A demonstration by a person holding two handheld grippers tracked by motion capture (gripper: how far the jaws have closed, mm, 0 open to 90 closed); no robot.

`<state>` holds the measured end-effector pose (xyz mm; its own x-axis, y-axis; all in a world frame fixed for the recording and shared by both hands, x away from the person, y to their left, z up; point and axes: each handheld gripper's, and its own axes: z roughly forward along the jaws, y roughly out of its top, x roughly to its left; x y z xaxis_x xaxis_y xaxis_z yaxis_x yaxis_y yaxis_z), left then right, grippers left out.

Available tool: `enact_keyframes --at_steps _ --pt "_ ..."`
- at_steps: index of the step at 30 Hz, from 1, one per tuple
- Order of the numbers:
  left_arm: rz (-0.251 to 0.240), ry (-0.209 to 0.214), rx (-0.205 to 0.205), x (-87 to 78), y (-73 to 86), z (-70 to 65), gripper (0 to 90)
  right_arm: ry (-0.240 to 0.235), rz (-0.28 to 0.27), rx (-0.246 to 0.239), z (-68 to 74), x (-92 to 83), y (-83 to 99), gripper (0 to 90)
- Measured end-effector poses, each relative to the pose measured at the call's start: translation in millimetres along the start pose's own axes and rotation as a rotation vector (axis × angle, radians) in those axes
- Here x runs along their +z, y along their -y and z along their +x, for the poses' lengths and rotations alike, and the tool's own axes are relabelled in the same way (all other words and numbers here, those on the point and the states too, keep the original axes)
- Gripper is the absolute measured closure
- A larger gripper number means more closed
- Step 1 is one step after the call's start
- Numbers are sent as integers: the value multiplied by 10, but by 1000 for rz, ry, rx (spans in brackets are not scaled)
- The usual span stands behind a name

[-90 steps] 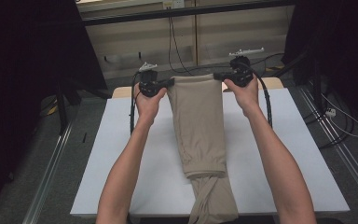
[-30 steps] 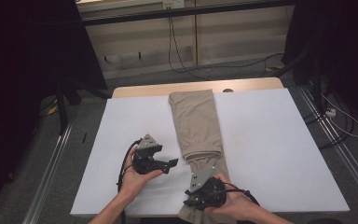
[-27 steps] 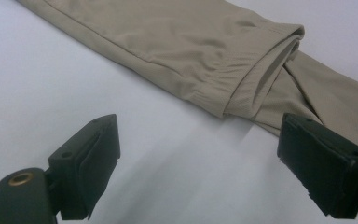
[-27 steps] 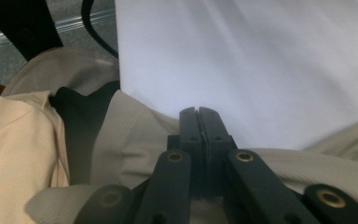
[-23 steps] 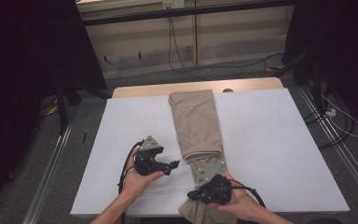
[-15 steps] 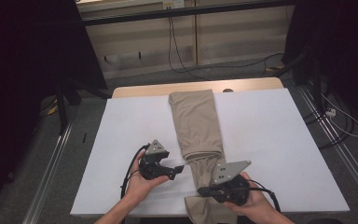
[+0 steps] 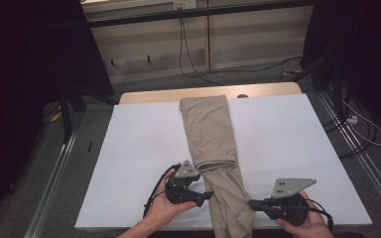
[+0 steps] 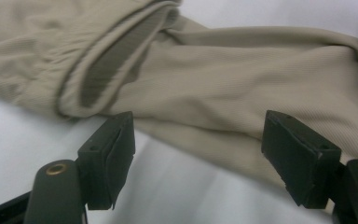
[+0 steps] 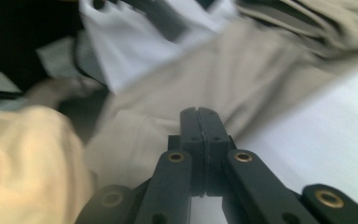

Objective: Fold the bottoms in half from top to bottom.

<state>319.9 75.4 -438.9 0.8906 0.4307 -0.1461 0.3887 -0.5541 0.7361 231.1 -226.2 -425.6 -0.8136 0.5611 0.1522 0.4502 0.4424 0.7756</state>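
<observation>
1. No bin, box or tray anywhere on the white table (image 7: 129, 148); just beige trousers (image 7: 209, 131) lying on it, running from the upper middle of the high view down to the bottom edge, where they hang over the near rim of the table.
2. Folded once: the upper layer ends in a rounded waistband (image 7: 218, 163) low in the centre, with a narrower strip of cloth carrying on below it.
3. Left gripper (image 7: 207, 195) in the lower centre-left, just beside the left edge of that lower strip, below the waistband, tips aimed right at the cloth.
4. Jaws of the left gripper (image 8: 198, 161) spread wide yet just now closing; beige cloth beyond and partly between them in its own view, not pinched.
5. Right gripper (image 7: 250, 203) in the lower right, tips aimed left, at the right edge of the strip; touching or not, impossible to tell.
6. Jaws of the right gripper (image 9: 199, 123) pressed flat together, nothing caught between, blurred cloth just ahead.
7. Left hand (image 7: 164, 208) cupped under its tool, palm up, forearm entering from the bottom edge.
8. Right hand (image 7: 305, 224) gripping from behind and below, grey plate (image 7: 291, 186) on top.
</observation>
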Motion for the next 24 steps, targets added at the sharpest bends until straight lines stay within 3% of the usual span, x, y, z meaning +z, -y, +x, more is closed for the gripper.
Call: enact_keyframes --at_steps 2,4,7,10,12,15,17,20,21,24 --pt "6 -1 9 23 -8 -25 265 13 3 43 -53 -31 37 882" --pt "8 -3 10 35 -9 -26 272 67 22 39 -44 -15 25 752" --pt "8 -9 -4 18 4 10 272 137 64 31 -37 13 22 726" --pt "4 -19 -19 -2 18 56 270 113 34 24 2 15 -27 677" --pt "1 -24 -26 0 25 76 260 54 28 -9 106 73 -80 707" --pt "1 -30 -29 -5 24 88 252 -27 85 -81 310 287 -138 708" --pt "0 -29 -29 -12 25 87 252 -55 128 -112 404 442 -159 642" --pt "-1 -28 -27 -22 32 90 244 -32 200 -147 457 594 -157 558" --pt "0 -29 -27 -24 34 93 243 -26 192 -158 472 608 -146 537" --pt "3 -30 -28 -22 37 113 243 4 191 -165 488 592 -140 670"
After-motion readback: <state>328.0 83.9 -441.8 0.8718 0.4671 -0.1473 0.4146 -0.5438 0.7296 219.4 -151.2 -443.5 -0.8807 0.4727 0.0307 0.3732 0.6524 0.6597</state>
